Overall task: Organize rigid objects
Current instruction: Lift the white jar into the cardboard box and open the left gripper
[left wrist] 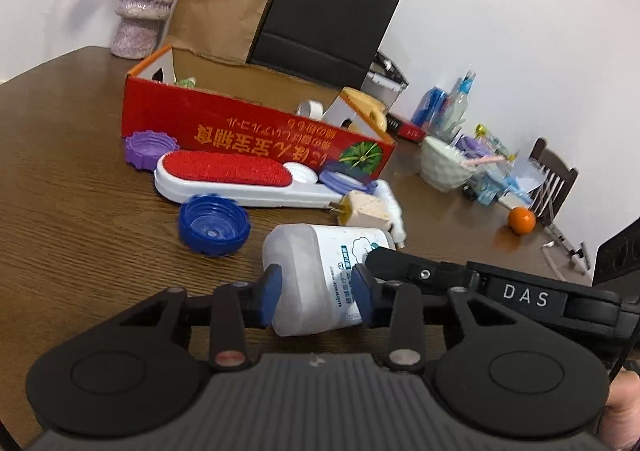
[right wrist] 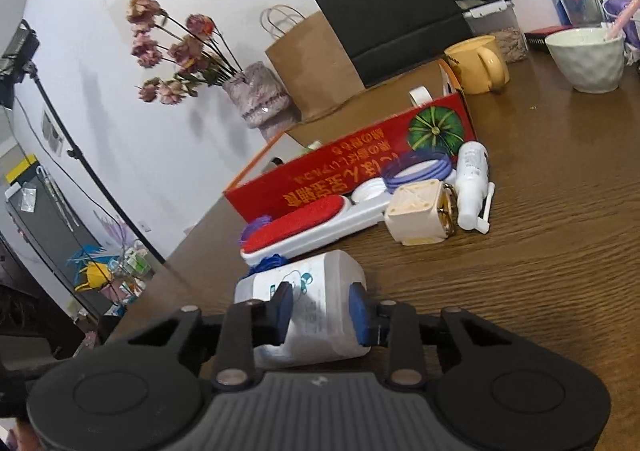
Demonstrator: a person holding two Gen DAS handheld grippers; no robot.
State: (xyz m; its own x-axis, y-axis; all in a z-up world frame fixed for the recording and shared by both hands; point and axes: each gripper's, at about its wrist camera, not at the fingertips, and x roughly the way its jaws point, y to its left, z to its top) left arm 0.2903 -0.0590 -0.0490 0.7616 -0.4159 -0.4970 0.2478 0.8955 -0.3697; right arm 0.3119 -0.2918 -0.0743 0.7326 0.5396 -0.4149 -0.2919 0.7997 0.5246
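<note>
Here, the left gripper [left wrist: 316, 293] has its blue pads pressed on either side of a white plastic bottle [left wrist: 320, 271] lying on its side on the brown wooden bench [left wrist: 80, 211]. The right gripper [right wrist: 320, 313] is clamped on the same bottle [right wrist: 316, 307] from the other end, its pads narrow against the printed label. Whether the bottle is lifted or resting on the bench is hard to tell.

Just beyond the bottle lie a blue screw cap [left wrist: 214, 225], open side up, and a white lint brush [left wrist: 236, 179] with a red pad. A cream plug adapter [left wrist: 366, 211] sits beside a small white spray bottle [right wrist: 472, 181]. A purple cap [left wrist: 150, 145] touches the long red cardboard box [left wrist: 256, 131] behind them.

Farther back stand a brown paper bag [left wrist: 224, 7], a black paper bag [left wrist: 328, 19] and a lilac vase [left wrist: 144, 7] against the white wall. To the right are a yellow mug [right wrist: 478, 65], a white bowl [right wrist: 586, 59] and an orange [left wrist: 522, 221].
</note>
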